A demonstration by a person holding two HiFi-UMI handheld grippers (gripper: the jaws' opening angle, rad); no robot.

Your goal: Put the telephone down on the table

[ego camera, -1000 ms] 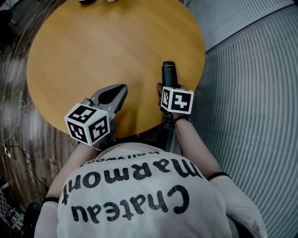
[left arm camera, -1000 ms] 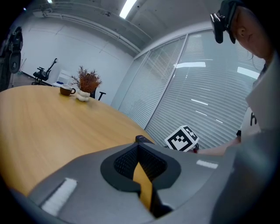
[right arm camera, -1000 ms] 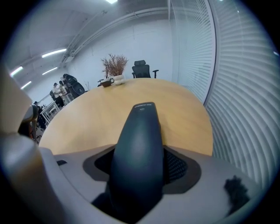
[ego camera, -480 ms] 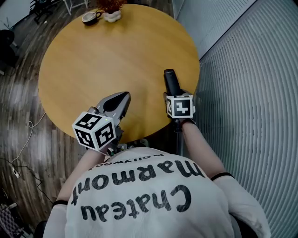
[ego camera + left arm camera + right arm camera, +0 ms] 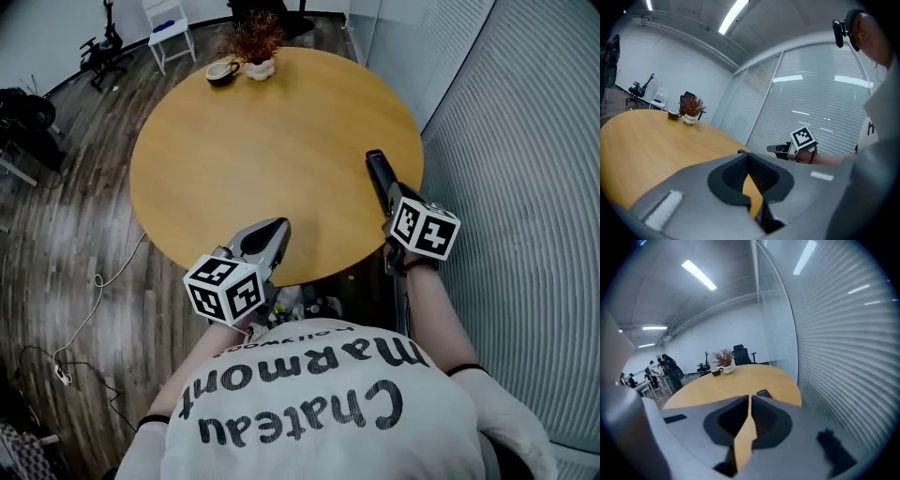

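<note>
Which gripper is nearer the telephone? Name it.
The right gripper: the telephone lies on the table just ahead of its fingers, which have just closed on nothing. The left gripper is farther away.

Before you stands the table [image 5: 234,141]; the telephone [image 5: 376,169] lies on it close to its right edge, nearer your side than the far side; at the far rim sit the cup [image 5: 221,71] and the potted plant [image 5: 256,42], just beside each other, the cup to the left; beyond that rim a chair [image 5: 169,19] stands on the floor [image 5: 66,216], to your far left; the slatted wall [image 5: 525,141] runs along your right, past the table's edge.
</note>
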